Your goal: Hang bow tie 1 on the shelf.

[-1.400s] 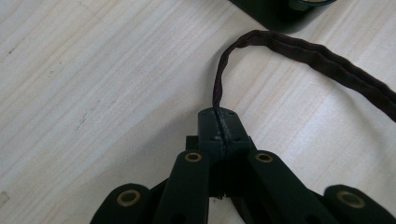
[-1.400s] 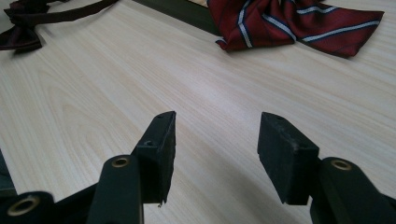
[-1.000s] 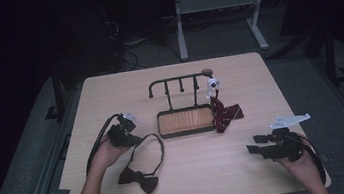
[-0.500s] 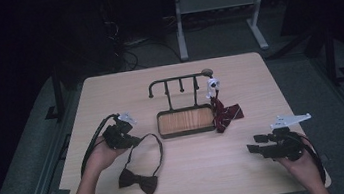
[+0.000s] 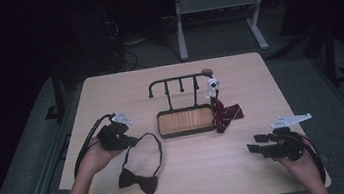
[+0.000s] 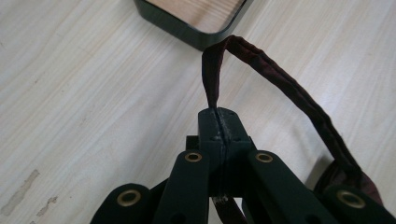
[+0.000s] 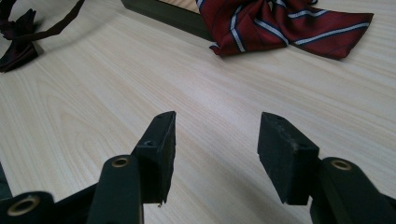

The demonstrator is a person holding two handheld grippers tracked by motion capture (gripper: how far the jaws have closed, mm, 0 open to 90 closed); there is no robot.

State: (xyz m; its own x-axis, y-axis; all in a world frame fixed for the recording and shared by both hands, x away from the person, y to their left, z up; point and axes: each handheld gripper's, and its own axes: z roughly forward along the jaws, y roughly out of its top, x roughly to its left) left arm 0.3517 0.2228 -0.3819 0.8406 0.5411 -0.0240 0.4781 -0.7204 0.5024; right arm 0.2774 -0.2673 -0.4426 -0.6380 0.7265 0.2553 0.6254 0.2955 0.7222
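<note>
Dark maroon fabric bow tie (image 5: 138, 180) lies on the pale wood-grain table (image 5: 200, 174) toward the near left, its neck strap (image 6: 289, 91) looped up off the surface. The left gripper (image 5: 128, 141) is clenched on that strap, jaws pressed together with the band pinched between them. The right gripper (image 5: 257, 147) rests near the right front edge with jaws spread and nothing between them.

Beyond stands a black metal rack with a wooden base tray (image 5: 186, 121); a red striped bow tie (image 5: 226, 115) already lies against the tray's right end.

Risks, as judged: the hold is on a thin strap only, so the band may slide through the jaws under the bow's weight. The hanging bow could drag or snag the tray rim, or the loop could miss the rack's pegs.

No brand, label or legible writing is visible.
</note>
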